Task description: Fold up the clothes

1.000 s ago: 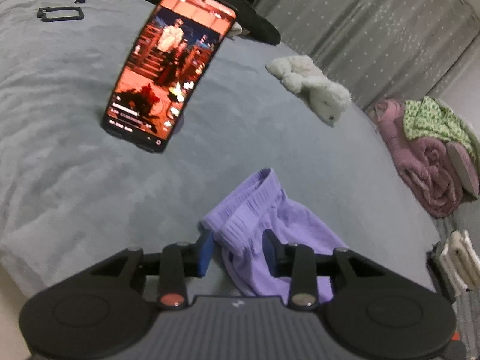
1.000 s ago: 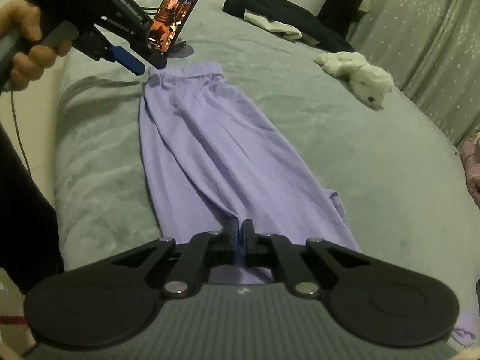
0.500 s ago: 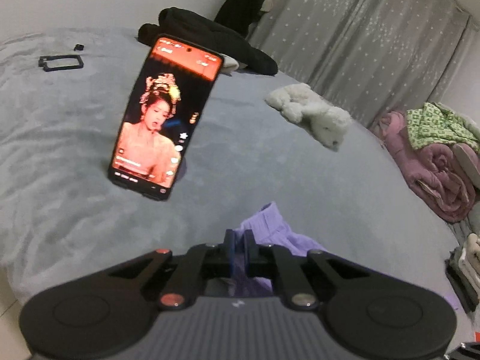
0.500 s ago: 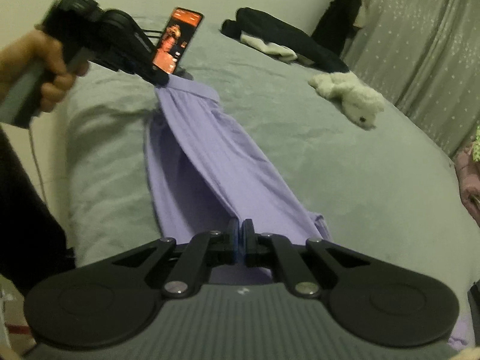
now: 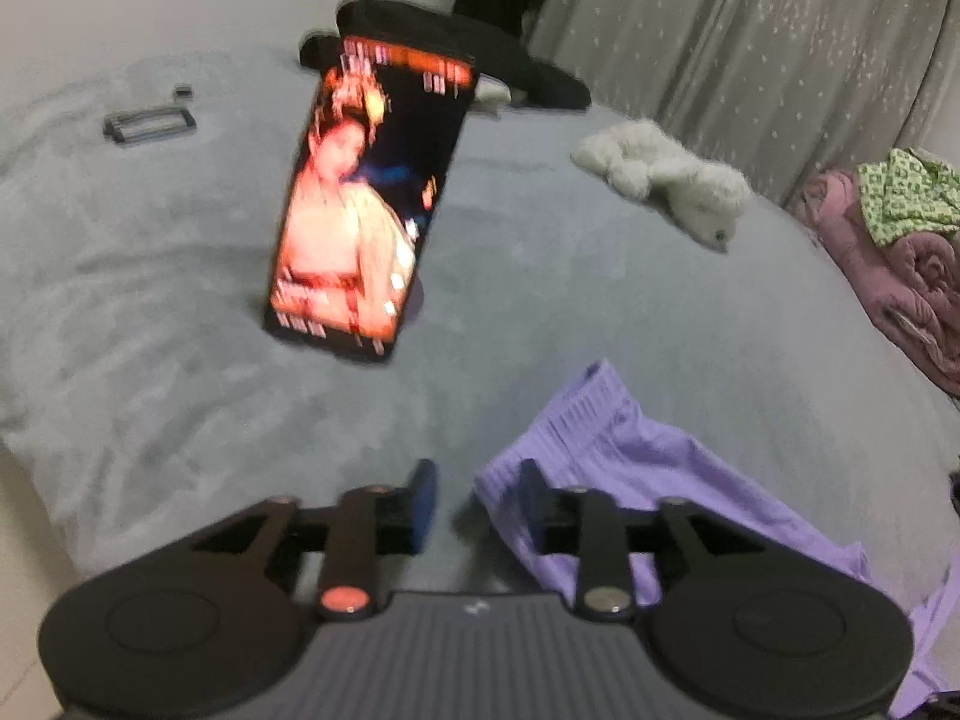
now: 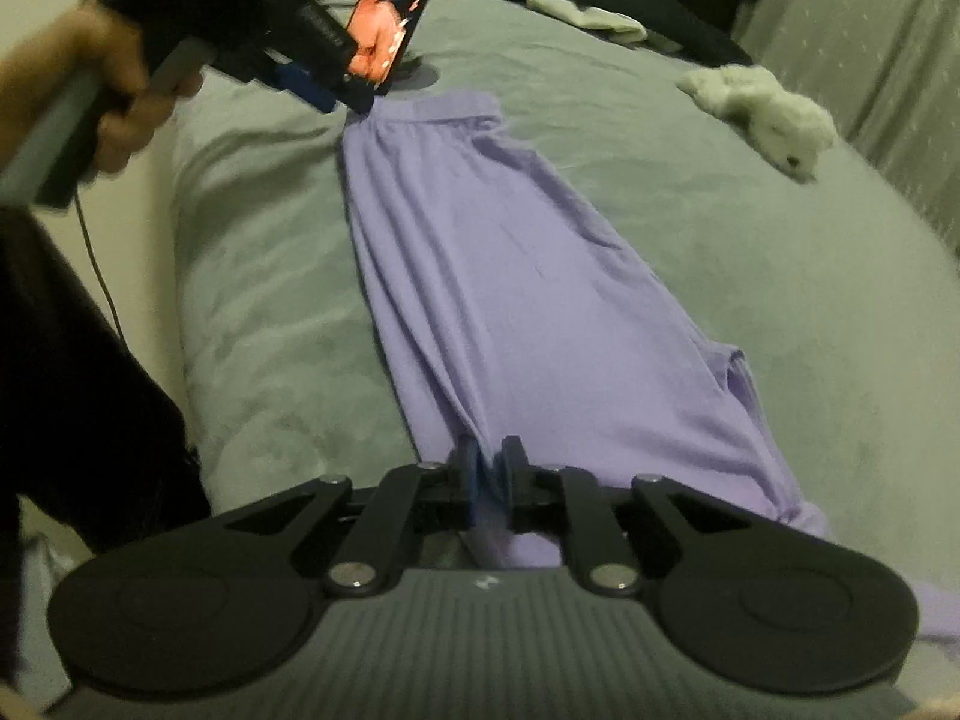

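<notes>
Pants (image 6: 528,276) are halved lengthwise, flat on the bed (image 6: 720,228). My right claw (image 6: 489,468) just eased apart, hem cloth loose between. Left claw (image 5: 474,498) just opened off the waistband, near the phone (image 5: 366,204). Crosswise folds left, I reckon.

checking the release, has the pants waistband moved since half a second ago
Yes. The waistband was lifted off the bed by the left gripper; now it lies flat below the phone, the jaws having just opened.

Soft matt lilac knit trousers (image 6: 516,276) with ribbed waistband lie on the plush grey fleece blanket (image 6: 750,300); beyond the claw, a glossy glass-screened phone (image 5: 366,204).
</notes>
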Available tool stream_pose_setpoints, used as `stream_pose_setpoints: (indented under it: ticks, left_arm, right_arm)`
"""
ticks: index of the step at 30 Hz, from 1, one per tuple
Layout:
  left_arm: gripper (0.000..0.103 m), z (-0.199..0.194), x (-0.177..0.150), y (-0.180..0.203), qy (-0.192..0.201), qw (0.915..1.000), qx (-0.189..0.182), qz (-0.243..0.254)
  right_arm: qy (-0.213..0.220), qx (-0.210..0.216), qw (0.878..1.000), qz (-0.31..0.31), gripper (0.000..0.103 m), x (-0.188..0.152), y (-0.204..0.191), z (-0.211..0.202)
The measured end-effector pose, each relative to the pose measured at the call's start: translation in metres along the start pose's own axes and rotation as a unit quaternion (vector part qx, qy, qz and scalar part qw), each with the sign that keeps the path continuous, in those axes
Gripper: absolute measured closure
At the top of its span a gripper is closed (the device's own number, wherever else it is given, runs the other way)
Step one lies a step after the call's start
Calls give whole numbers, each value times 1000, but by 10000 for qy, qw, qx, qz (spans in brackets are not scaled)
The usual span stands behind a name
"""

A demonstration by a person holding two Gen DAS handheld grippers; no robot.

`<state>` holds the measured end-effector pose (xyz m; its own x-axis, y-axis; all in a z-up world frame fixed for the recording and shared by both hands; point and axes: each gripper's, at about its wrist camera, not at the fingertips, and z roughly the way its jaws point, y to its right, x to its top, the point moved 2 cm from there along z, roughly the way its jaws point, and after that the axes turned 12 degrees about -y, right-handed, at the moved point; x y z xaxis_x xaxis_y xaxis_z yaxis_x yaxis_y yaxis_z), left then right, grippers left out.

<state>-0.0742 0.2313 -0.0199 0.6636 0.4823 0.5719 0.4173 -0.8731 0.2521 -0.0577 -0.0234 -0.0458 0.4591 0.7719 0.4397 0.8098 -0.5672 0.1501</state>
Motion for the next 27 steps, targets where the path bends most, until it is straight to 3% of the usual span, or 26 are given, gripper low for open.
stream_pose_setpoints:
  ticks: [2, 3, 6, 8, 11, 15, 21, 27]
  left_arm:
    - [56, -8, 2, 5, 230, 9997, 57, 101]
    - [51, -11, 3, 8, 326, 9993, 66, 172]
    - [46, -13, 2, 24, 493, 9976, 9, 487]
    - [40, -9, 0, 38, 456, 9958, -156, 773]
    - [39, -3, -7, 62, 425, 9910, -487, 1168]
    - [39, 7, -15, 89, 422, 9818, -819, 1658]
    - [39, 28, -28, 119, 357, 9676, -1001, 2290]
    - [39, 44, -33, 121, 151, 9646, -963, 2452]
  right_arm:
    - [110, 132, 9996, 223, 66, 1, 9, -8]
    - [183, 197, 9990, 369, 63, 2, 15, -11]
    - [385, 355, 9952, 824, 62, 4, 34, -21]
    - [493, 456, 9907, 1182, 62, 4, 50, -24]
    - [647, 637, 9804, 1750, 62, 4, 76, -26]
    - [730, 1000, 9591, 2546, 62, 2, 110, -16]
    - [689, 1602, 9175, 3574, 62, -3, 150, 10]
    - [535, 2117, 8861, 4088, 74, -7, 170, 31]
